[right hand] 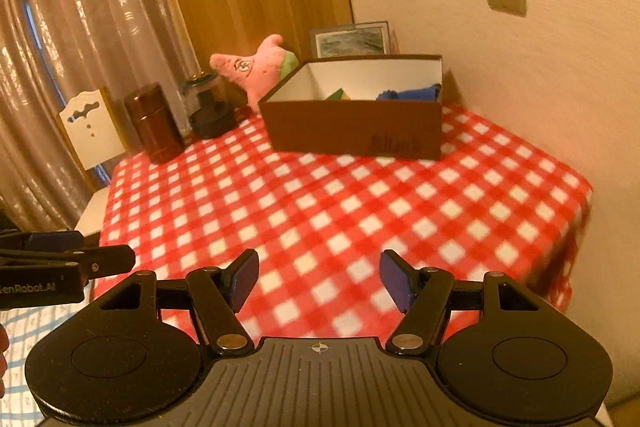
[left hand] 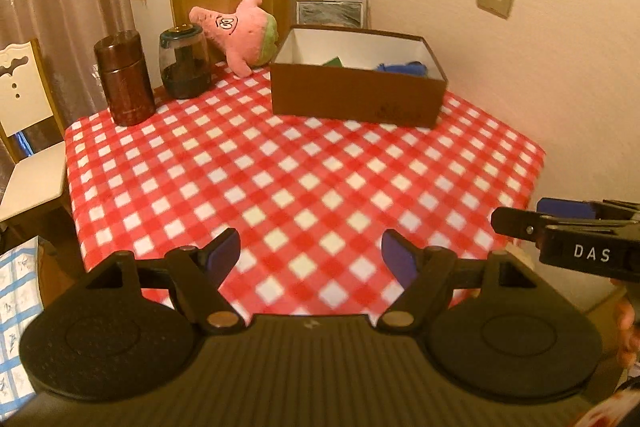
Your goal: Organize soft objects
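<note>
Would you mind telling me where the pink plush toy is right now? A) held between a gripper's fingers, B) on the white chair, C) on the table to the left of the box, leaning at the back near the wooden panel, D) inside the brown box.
C: the pink plush toy lies on the checkered tablecloth outside the brown box, to its left and behind the glass jar, with neither gripper near it.

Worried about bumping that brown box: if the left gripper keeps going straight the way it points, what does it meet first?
Probably the checked tablecloth, not the box. The left gripper, jaws open and empty, angles down at bare cloth short of the box. Depth is hard to judge in this fisheye view.
</note>
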`<state>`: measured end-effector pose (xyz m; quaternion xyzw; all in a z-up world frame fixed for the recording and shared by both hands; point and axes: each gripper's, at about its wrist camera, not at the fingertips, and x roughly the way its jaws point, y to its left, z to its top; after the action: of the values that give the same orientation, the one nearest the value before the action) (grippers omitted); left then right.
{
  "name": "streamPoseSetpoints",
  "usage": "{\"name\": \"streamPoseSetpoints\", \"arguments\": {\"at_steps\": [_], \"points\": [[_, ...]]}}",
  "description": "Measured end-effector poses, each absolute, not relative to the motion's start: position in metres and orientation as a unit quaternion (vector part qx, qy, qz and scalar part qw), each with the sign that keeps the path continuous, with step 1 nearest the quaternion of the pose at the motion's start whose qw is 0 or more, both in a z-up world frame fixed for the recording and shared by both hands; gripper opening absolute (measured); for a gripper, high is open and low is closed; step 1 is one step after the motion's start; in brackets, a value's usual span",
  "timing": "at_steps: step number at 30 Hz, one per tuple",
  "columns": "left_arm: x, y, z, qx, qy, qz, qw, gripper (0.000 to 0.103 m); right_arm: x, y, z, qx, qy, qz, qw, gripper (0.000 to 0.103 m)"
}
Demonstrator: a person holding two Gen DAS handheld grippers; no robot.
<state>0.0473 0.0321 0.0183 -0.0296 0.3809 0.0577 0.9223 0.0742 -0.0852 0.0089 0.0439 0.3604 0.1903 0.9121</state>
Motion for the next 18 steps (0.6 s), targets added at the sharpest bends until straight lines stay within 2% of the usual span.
{"name": "streamPoseSetpoints", "arguments": {"at_steps": [9, 18], "points": [[-0.018, 0.022, 0.026, -0.035, 0.378, 0.038, 0.925, 0.076, -0.002, -0.082, 0.019, 0.051, 0.372, 0.183, 0.908, 0.067], [-0.033, 0.007, 0.03, -0.037, 0.377, 0.041, 0.925, 0.076, -0.026, -0.092, 0.025, 0.047, 0.373, 0.191, 0.907, 0.067]]}}
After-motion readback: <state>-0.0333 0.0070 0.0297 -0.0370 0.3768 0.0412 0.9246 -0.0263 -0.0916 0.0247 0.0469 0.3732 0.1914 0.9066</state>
